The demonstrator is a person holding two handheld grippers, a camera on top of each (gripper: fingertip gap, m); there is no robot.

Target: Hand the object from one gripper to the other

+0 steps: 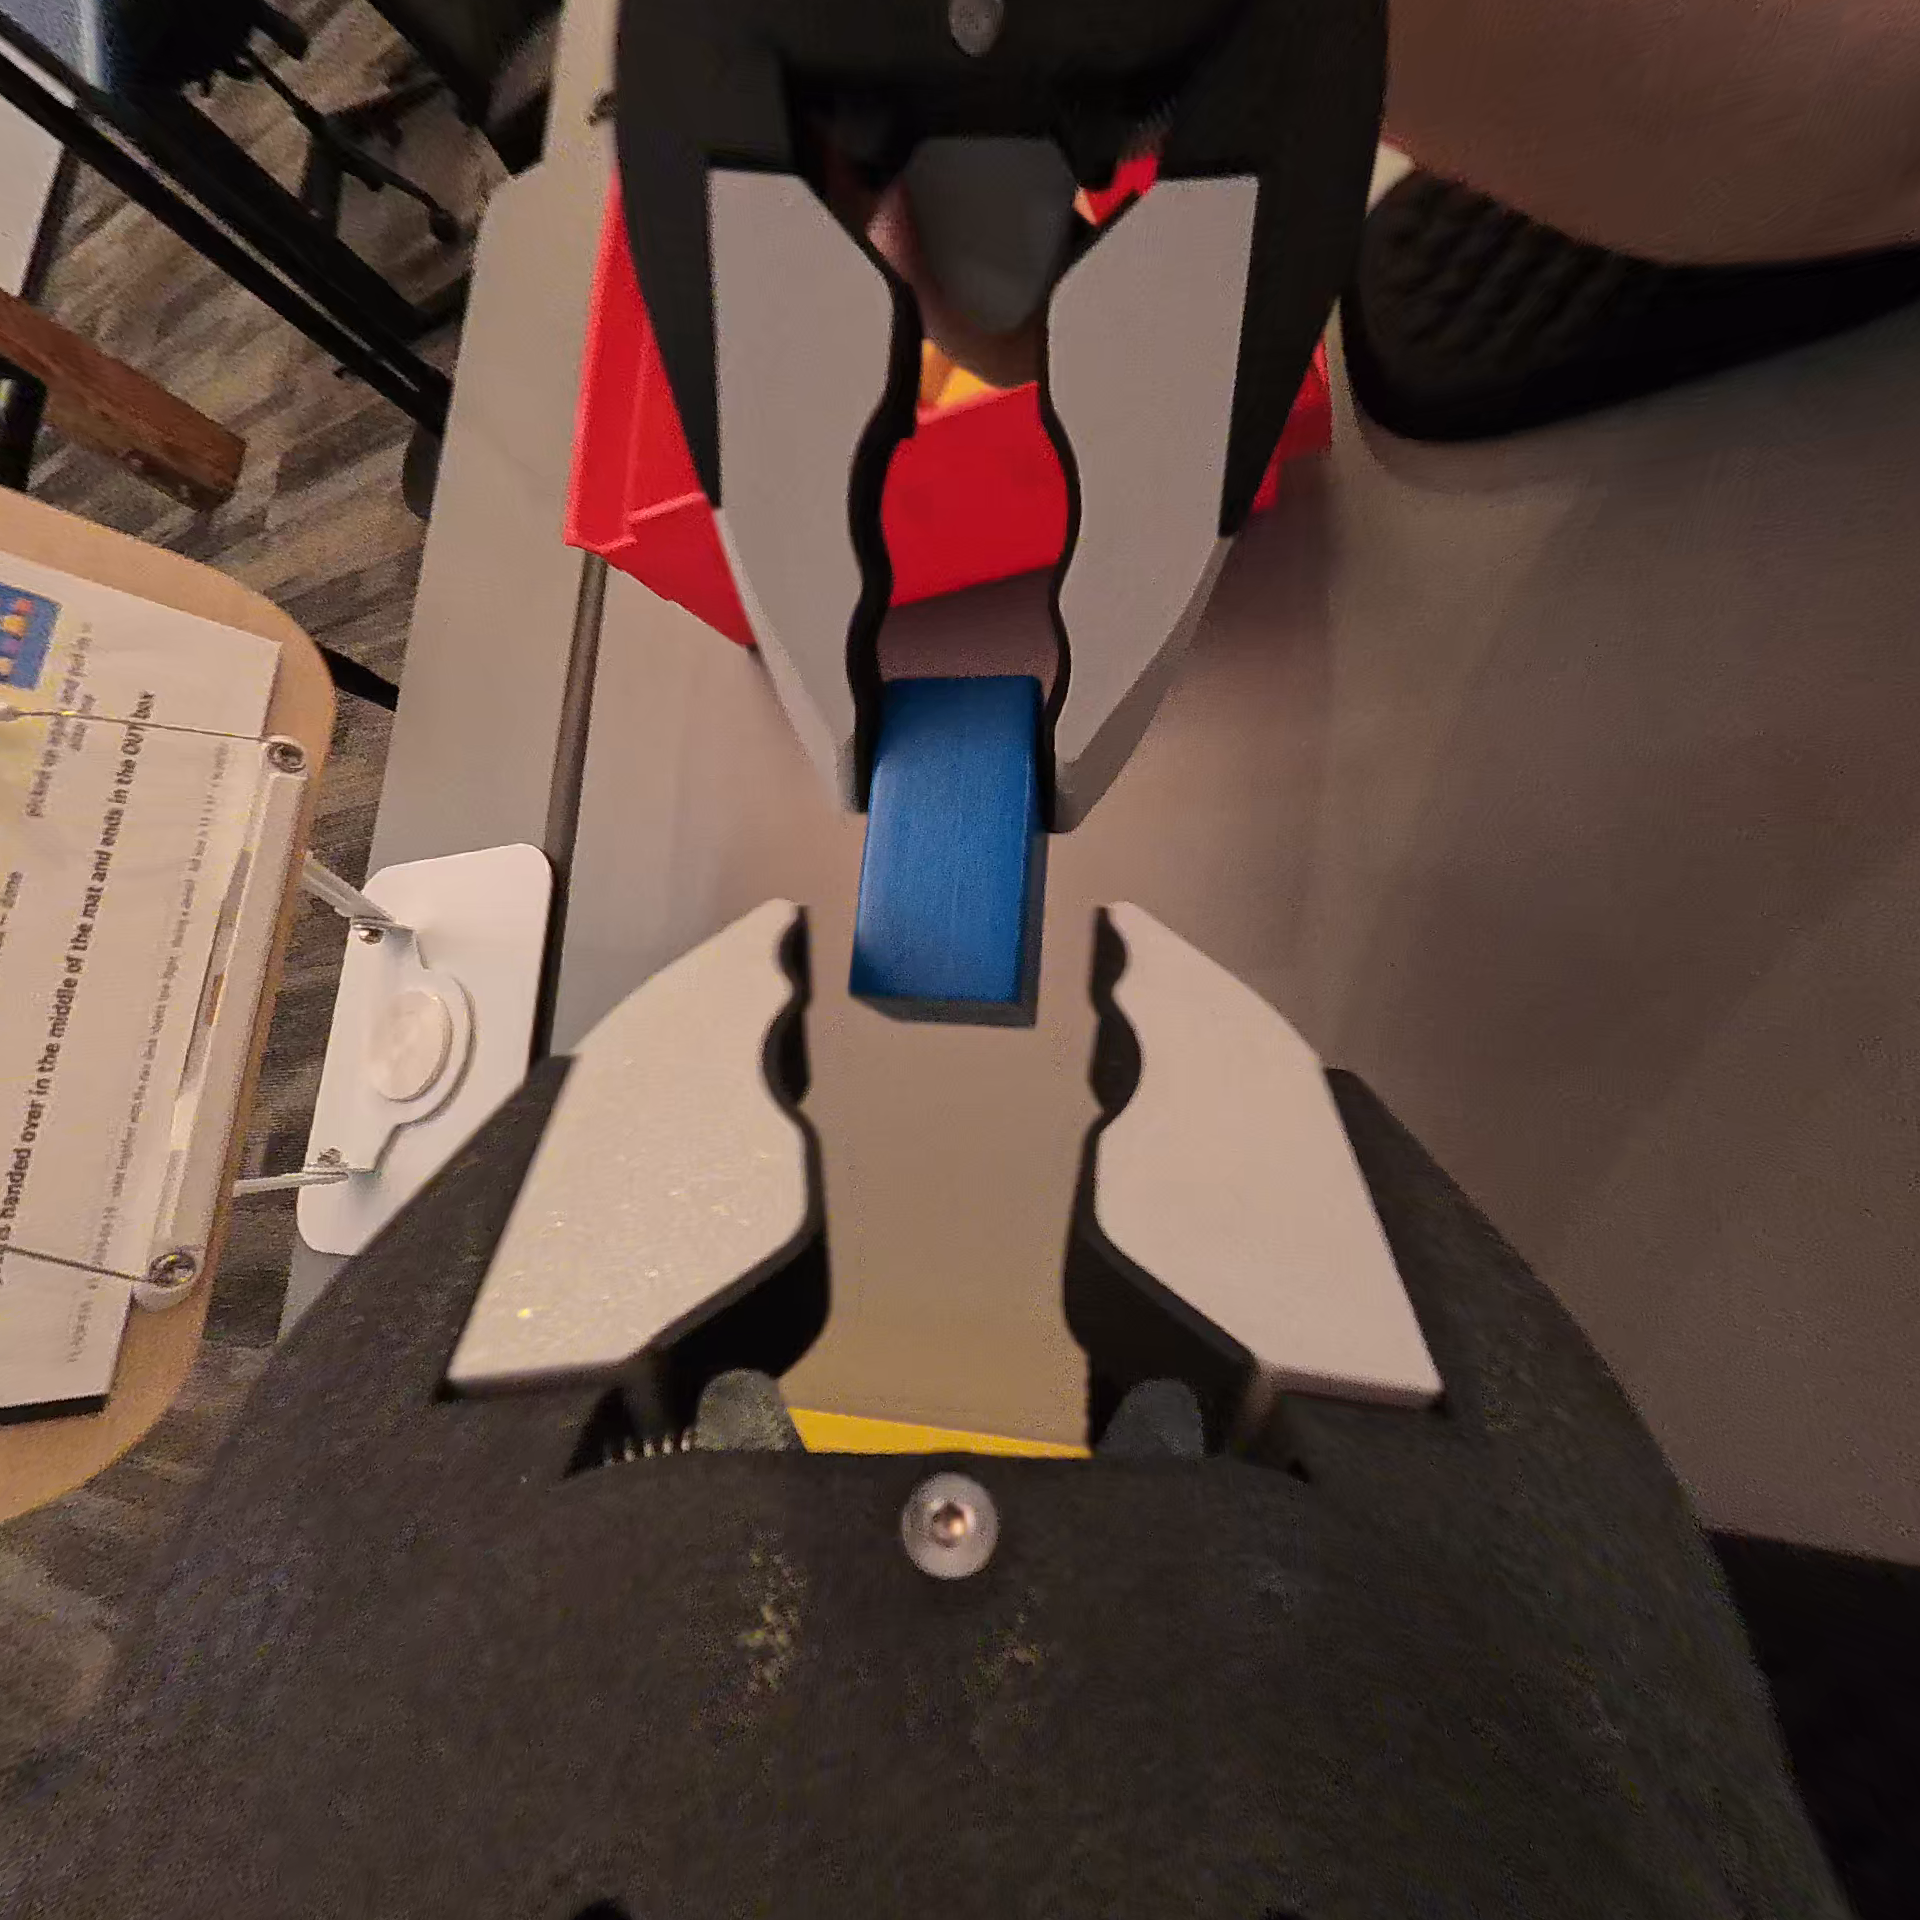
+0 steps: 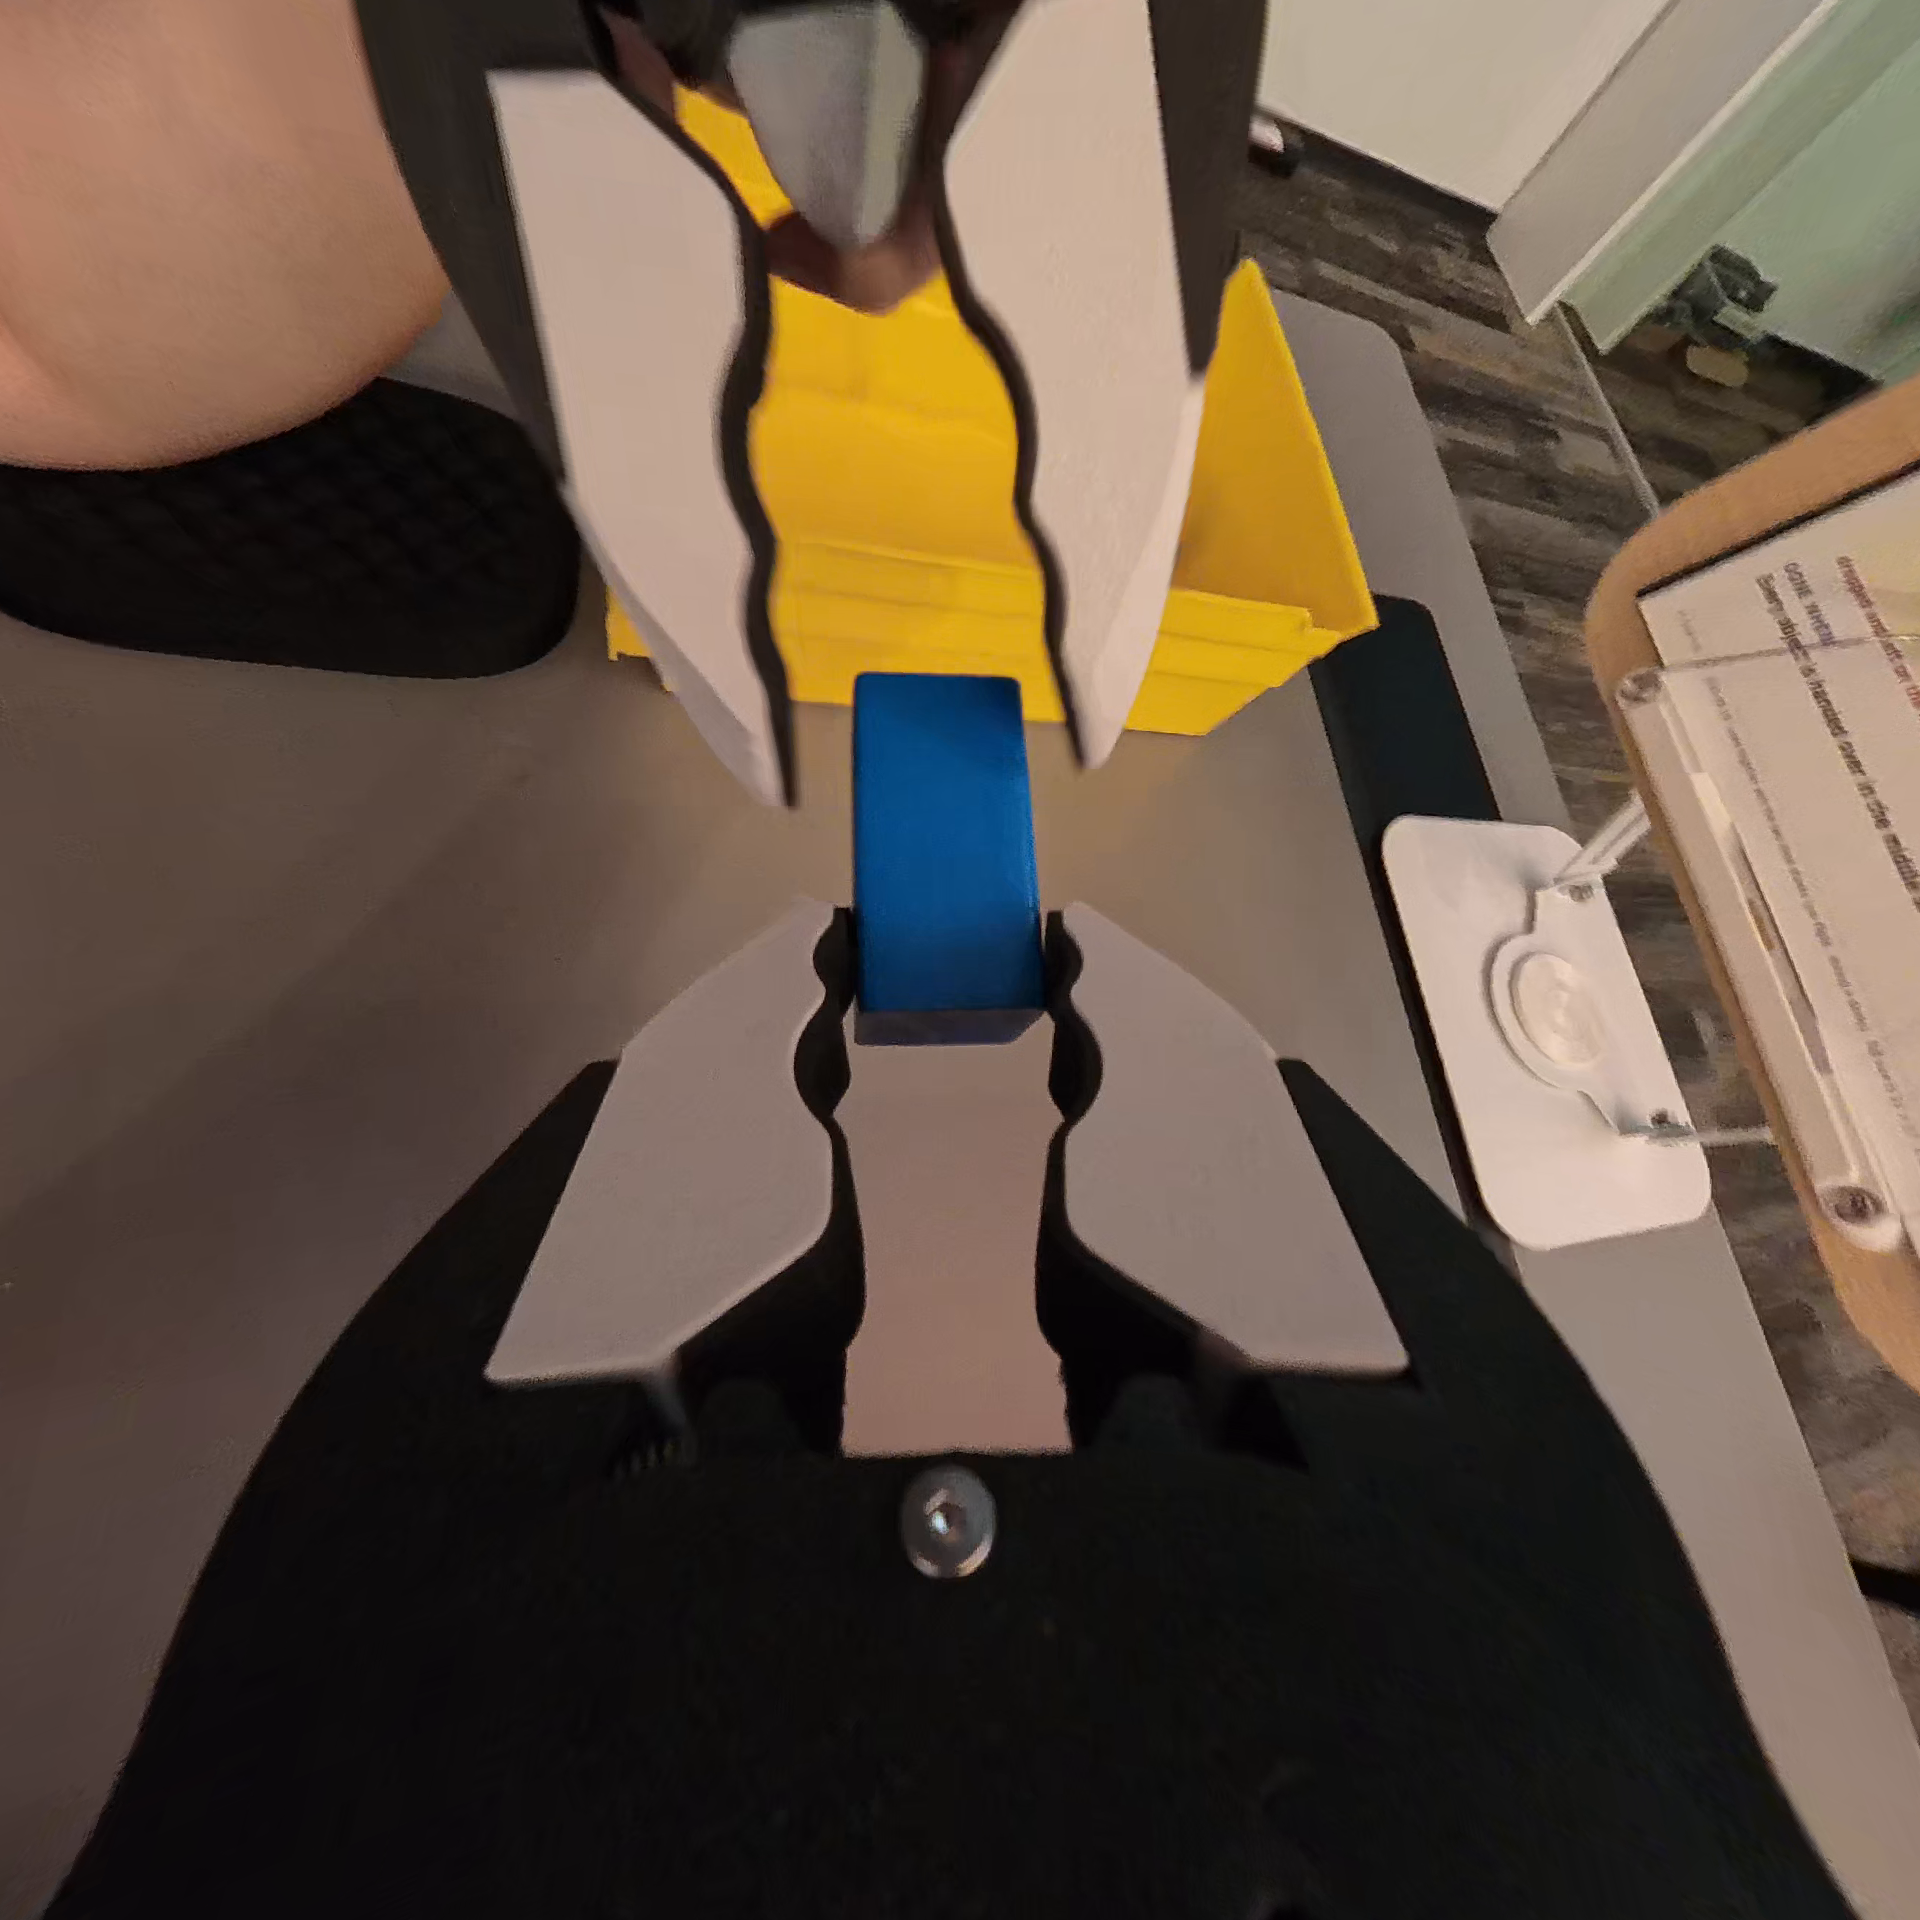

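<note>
Mid-handover: our right gripper (image 2: 951, 971) clamps the blue wooden block (image 2: 943, 862); our left gripper (image 1: 948, 966), jaws apart (flanking its free end), has not gripped.

The red bin (image 1: 966, 499) is mostly hidden behind the right gripper (image 1: 956, 790), the yellow bin (image 2: 1195, 582) behind the blurred left gripper (image 2: 935, 769), the printed sheet (image 1: 114, 935) runs off the picture's edge, and what either bin holds cannot be told.
</note>
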